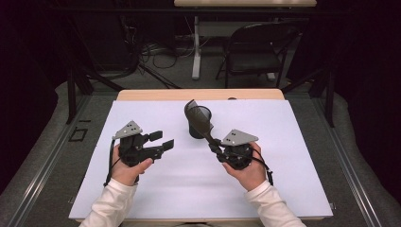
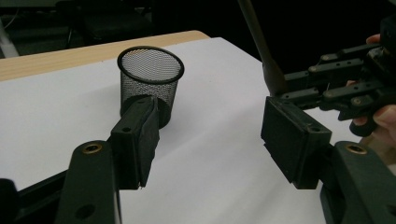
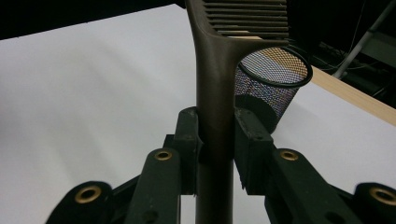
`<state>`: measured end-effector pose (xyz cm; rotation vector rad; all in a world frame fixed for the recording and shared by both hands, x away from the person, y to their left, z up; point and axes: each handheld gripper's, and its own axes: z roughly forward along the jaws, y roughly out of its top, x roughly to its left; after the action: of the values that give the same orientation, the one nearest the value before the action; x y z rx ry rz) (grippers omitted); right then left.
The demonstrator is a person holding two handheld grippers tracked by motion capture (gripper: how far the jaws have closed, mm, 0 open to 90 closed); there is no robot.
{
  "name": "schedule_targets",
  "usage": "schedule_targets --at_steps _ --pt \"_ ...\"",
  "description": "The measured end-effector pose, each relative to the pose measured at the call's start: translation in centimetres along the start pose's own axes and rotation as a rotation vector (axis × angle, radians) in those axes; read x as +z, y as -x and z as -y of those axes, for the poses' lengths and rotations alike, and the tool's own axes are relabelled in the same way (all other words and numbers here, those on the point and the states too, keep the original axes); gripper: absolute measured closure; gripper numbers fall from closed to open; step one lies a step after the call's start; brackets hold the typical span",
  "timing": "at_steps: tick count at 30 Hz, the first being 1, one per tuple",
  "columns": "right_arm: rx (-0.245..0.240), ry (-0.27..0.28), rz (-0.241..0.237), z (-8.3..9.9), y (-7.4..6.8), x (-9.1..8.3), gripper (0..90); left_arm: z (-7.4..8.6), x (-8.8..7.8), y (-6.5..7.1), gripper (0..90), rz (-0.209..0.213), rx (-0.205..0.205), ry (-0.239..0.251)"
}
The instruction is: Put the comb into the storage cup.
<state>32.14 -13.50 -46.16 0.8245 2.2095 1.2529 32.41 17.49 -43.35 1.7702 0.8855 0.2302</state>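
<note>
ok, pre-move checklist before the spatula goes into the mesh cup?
1. Grip: right tongs clamp the spatula handle on both sides: ok.
2. Cup upright: mesh cup stands with its mouth up on the white sheet: ok.
3. Cup empty: nothing seen inside it in the left gripper view: ok.
4. Left tongs out of the way: open, nothing between them, off to the cup's left in the high view: ok.
5. Alignment: the spatula's slotted head overlaps the cup rim in the high view, but its height above the opening is unclear: cannot tell.
6. Cup braced: nothing holds it, so it may tip: not ok.
</note>
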Motion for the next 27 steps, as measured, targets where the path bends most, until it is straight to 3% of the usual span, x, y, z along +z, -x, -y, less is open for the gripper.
schedule_targets --at_steps 5,12,18,27 --pt "-0.010 0.004 0.008 0.0 -0.3 0.0 72.6 -0.7 0.3 0.2 39.2 0.007 -0.007 0.003" --pt "-0.017 0.012 0.011 0.1 -0.6 0.1 72.6 -1.6 0.8 0.3 40.1 0.040 -0.047 0.006" --pt "-0.025 0.016 0.013 0.2 -0.9 0.3 72.6 -2.1 1.1 0.3 40.1 0.055 -0.073 0.045" --pt "-0.043 0.018 0.009 0.6 -1.6 0.7 72.6 -2.2 1.4 0.5 40.0 0.053 -0.064 0.065"
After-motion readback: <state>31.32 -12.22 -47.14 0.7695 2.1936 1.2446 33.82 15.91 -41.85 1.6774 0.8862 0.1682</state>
